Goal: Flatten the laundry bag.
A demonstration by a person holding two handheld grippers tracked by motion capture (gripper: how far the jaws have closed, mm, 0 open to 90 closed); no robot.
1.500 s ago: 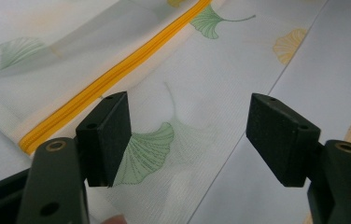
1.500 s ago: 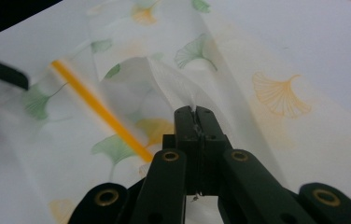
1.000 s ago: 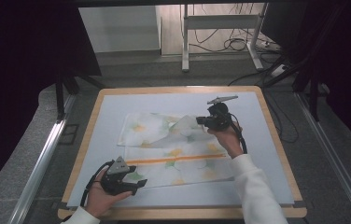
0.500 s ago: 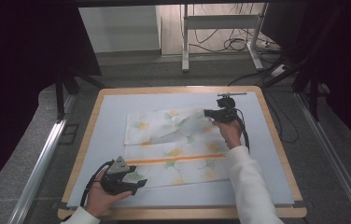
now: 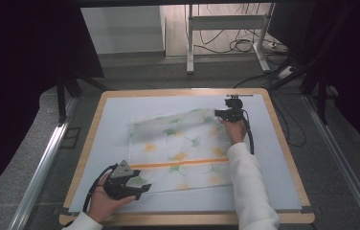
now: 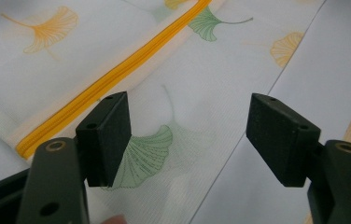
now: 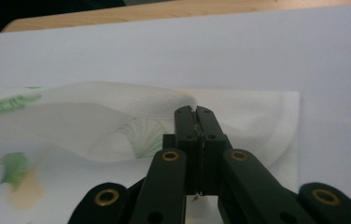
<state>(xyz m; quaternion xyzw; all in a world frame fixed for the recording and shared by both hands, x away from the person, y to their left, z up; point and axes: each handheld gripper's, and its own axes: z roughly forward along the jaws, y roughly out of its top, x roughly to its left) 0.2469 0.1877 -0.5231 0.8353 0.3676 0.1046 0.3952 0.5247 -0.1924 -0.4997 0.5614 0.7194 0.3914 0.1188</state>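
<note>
A white mesh bag (image 5: 178, 148) printed with ginkgo leaves lies spread on the white mat, an orange zipper (image 5: 180, 164) running across its near part. My right gripper (image 5: 216, 113) is at the bag's far right corner, shut on the fabric edge (image 7: 117, 100), which arches up a little off the mat beside the closed jaws (image 7: 195, 112). My left gripper (image 5: 137, 184) rests at the bag's near left corner. Its jaws (image 6: 187, 135) stand wide open over the mesh (image 6: 178, 93) with a green leaf between them, just short of the zipper (image 6: 117, 77).
The white mat (image 5: 116, 124) covers a table with a wooden rim (image 5: 288, 143). Bare mat lies on all sides of the bag. Beyond the table are metal rails (image 5: 39, 163), a stand's legs and loose cables (image 5: 235, 45) on the floor.
My right gripper has carried the bag's corner toward the far right and lower, drawing the folded part out flatter. The left gripper has stayed put.
</note>
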